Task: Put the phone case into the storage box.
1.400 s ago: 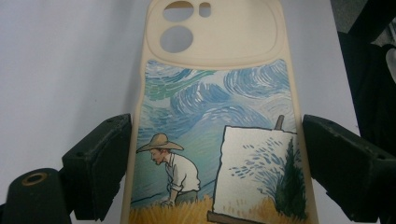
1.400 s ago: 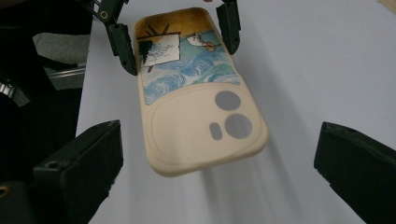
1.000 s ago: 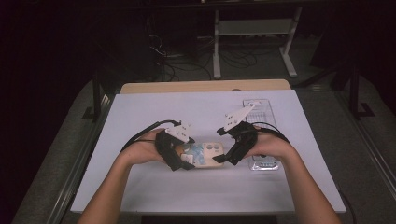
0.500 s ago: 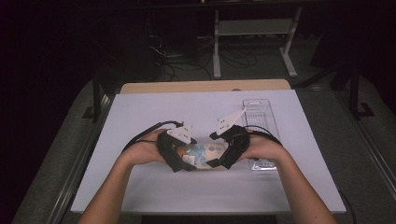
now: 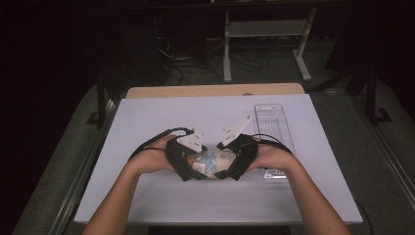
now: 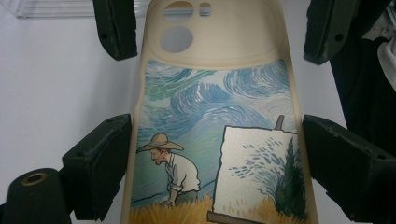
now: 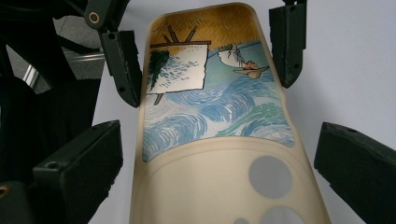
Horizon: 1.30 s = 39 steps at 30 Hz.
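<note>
A cream phone case [image 5: 210, 161] printed with a painted scene of a man in a straw hat, an easel and a swirling blue sky sits low over the white table, between both hands. My left gripper [image 5: 195, 167] is shut on it; in the left gripper view the case [image 6: 210, 116] has both side edges pressed by my jaws [image 6: 217, 135]. My right gripper [image 5: 227, 167] comes from the opposite end, at the camera holes. In the right gripper view its jaws [image 7: 222, 140] straddle the case [image 7: 219, 116], with a strip of table showing beside the left one, so it stands open.
A clear plastic tray [image 5: 271, 122] lies on the white table top [image 5: 147, 117] just right of my right hand. A wooden strip [image 5: 215, 90] runs along the far edge. Beyond it are a dark floor, cables and a metal stand [image 5: 264, 34].
My right hand has shifted a little to the left, bringing its gripper closer around the case. The left hand and the case have stayed put.
</note>
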Tool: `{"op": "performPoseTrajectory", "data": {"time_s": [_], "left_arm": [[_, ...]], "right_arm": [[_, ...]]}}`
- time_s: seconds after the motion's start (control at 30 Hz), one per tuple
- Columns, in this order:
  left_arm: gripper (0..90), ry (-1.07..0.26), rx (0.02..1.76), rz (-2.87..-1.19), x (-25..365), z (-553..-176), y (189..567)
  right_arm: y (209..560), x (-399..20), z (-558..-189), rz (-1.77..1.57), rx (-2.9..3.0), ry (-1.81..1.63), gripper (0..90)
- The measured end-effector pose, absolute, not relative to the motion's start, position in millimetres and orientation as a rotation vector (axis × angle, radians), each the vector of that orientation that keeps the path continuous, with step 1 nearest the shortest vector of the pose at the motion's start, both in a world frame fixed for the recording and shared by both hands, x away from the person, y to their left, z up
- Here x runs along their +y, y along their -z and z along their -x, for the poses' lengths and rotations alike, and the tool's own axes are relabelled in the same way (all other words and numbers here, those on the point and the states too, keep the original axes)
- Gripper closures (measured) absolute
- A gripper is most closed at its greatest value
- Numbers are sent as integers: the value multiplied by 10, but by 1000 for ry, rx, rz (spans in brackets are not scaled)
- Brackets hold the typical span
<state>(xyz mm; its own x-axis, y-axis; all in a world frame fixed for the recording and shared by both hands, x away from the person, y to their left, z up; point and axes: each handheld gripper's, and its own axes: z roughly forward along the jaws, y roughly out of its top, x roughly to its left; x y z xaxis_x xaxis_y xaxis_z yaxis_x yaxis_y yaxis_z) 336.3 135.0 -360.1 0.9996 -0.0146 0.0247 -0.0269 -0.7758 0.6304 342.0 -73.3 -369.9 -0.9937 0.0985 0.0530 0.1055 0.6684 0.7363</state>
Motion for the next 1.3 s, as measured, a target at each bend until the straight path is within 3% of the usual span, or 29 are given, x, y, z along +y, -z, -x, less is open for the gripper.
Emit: {"op": "performPoseTrajectory", "data": {"time_s": [0.7,0.8,1.3], "left_arm": [[111,-29,-47,-2470,1294,-3351,3605],[112,-28,-47,-2471,1293,-3352,3602],[112,-53,-71,-2494,1297,-3349,3606]], "right_arm": [[3803,-611,-3386,142,-2917,1153,10],[3799,-618,-3380,136,-2926,1141,71],[3803,-586,-3393,123,-2931,1109,93]]}}
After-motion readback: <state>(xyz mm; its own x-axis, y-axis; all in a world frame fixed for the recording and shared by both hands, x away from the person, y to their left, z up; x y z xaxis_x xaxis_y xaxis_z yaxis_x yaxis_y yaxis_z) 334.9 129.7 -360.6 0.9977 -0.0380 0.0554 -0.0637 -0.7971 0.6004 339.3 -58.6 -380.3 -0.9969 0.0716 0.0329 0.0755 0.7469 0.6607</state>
